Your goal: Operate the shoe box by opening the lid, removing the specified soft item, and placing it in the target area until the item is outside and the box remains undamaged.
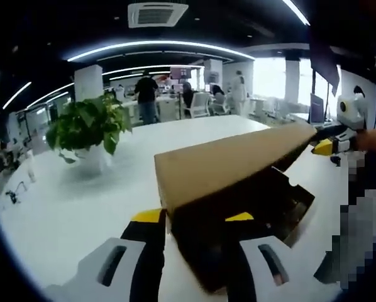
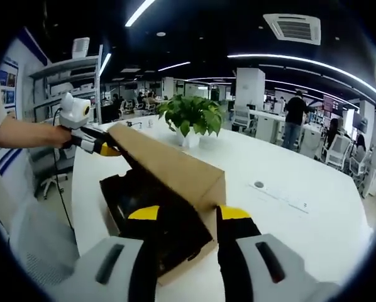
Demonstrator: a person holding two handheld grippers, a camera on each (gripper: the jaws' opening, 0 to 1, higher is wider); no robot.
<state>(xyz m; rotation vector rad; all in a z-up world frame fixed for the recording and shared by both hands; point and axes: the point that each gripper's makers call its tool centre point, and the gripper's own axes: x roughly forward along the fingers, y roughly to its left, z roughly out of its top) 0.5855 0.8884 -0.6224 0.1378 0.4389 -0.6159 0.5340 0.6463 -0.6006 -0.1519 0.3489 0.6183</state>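
A brown cardboard shoe box sits on the white table with its lid raised at a slant over the dark inside. In the left gripper view my left gripper is closed on the lid's near end, and the right gripper holds the far corner. The right gripper view shows the same lid from the other end: my right gripper grips its near corner, while the left gripper is at the far tip. Something black lies inside the box; what it is I cannot tell.
A potted green plant stands on the table beyond the box. A person's arm holds the left gripper. Shelves stand behind it. Desks, chairs and people fill the office background.
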